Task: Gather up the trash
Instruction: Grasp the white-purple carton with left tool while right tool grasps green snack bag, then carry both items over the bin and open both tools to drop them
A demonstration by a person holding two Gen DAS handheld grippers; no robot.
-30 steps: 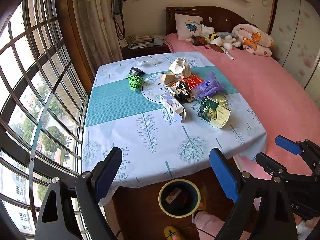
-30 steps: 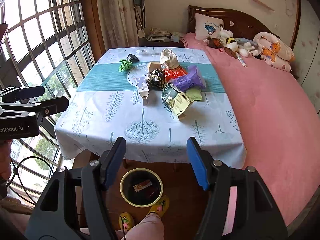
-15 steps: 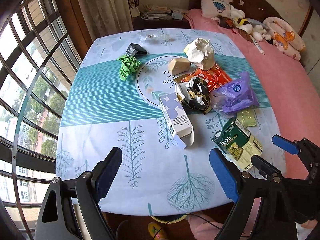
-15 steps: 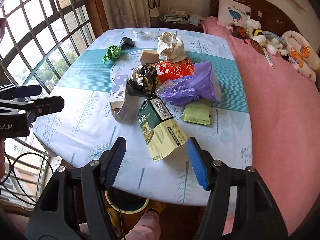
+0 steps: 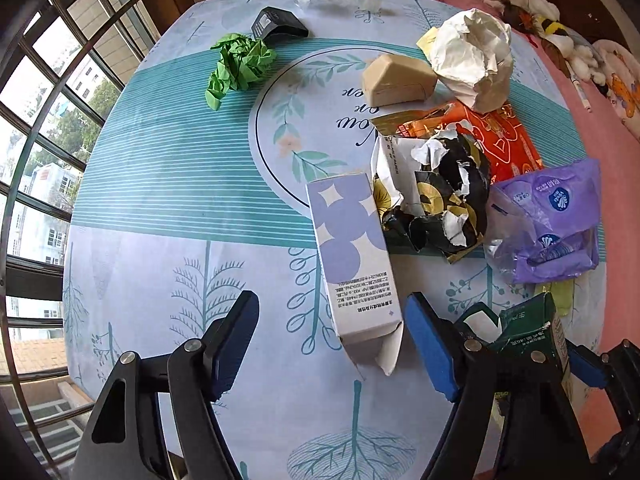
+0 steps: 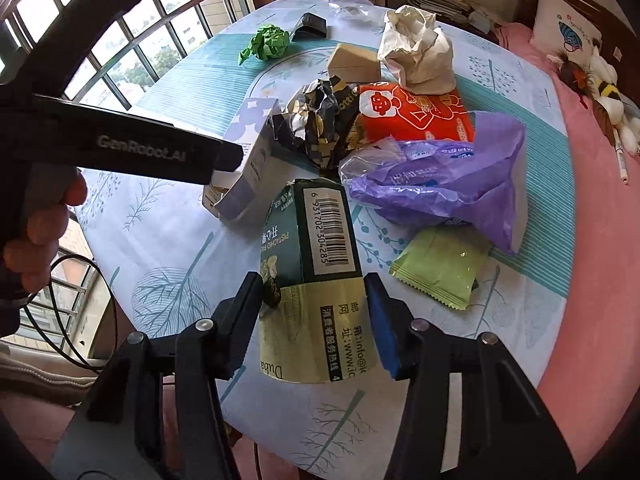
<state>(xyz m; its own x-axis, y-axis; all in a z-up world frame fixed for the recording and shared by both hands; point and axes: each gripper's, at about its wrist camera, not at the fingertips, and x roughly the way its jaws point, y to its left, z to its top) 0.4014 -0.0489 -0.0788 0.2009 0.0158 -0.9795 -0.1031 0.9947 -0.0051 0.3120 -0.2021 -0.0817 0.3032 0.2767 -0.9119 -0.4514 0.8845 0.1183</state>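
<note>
A lavender carton (image 5: 352, 256) lies flat on the patterned tablecloth (image 5: 180, 200), its open flap end between the fingers of my left gripper (image 5: 332, 344). Those jaws are closing and neither pad touches the carton. My right gripper (image 6: 314, 320) points steeply down over a green pistachio bag (image 6: 316, 280). Its jaws are closing too, and both pads meet the bag's side edges. In the left wrist view the bag (image 5: 528, 328) looks buckled upward. A hand (image 6: 36, 232) holds the left gripper's black body at the left of the right wrist view.
More trash lies beyond: a purple plastic bag (image 6: 440, 184), red packet (image 6: 412, 116), black-and-gold wrapper (image 6: 320, 128), white crumpled paper bag (image 6: 416, 52), tan box (image 6: 352, 62), green paper ball (image 6: 268, 42), pale green sachet (image 6: 444, 266). A pink bed (image 6: 592, 240) borders the right, windows (image 5: 40, 120) the left.
Both grippers came forward and down from above the floor bin to just over the table. The bin left view. Both jaws narrowed, the right one onto the green bag.
</note>
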